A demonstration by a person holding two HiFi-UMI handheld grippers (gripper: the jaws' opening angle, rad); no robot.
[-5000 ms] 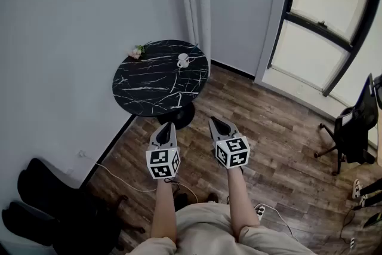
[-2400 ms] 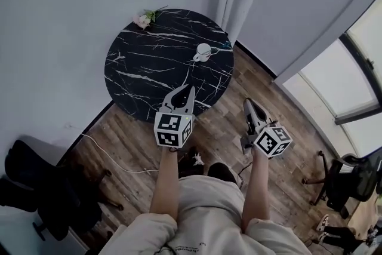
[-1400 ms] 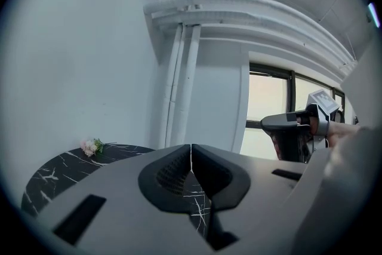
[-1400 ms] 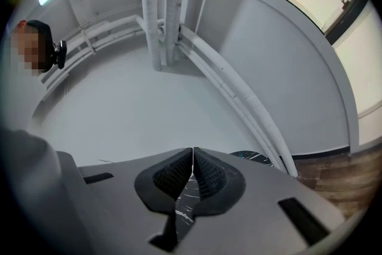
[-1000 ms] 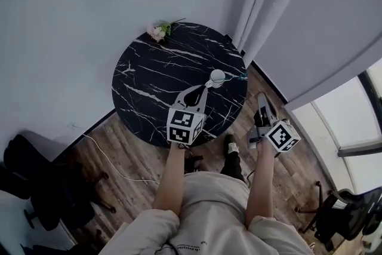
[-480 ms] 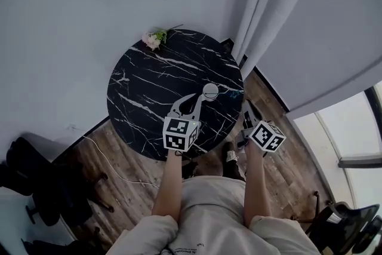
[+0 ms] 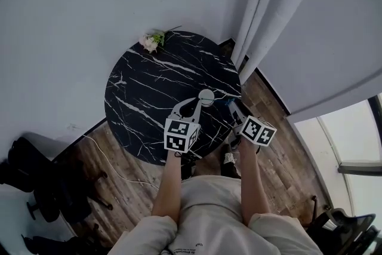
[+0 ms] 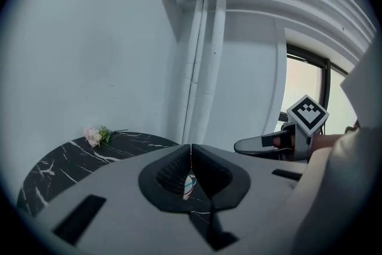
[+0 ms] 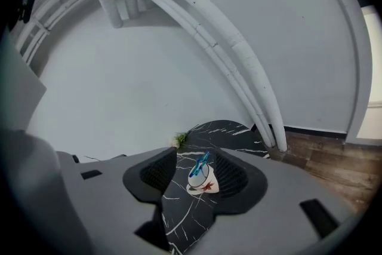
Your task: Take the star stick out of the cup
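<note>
While the right claw (image 9: pixel 196 155) stands wide, its jaws having just been opening, the cup (image 9: pixel 200 179) shows in the gap ahead, untouched.
The blue star stick (image 9: pixel 202 162) leans out of the white cup on the black marble table (image 7: pixel 149 98), clear of both right pads. The left claw (image 8: pixel 191 147) is closed on nothing, its tips just beside the cup. Pink flowers (image 7: pixel 150 40) lie at the table's far edge.

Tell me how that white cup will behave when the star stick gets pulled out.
The cup looks small and light, so it may slide on the smooth marble table. The star stick leans on its rim, so a sideways pull could tip it. It is probably ceramic and would likely chip if dropped.
</note>
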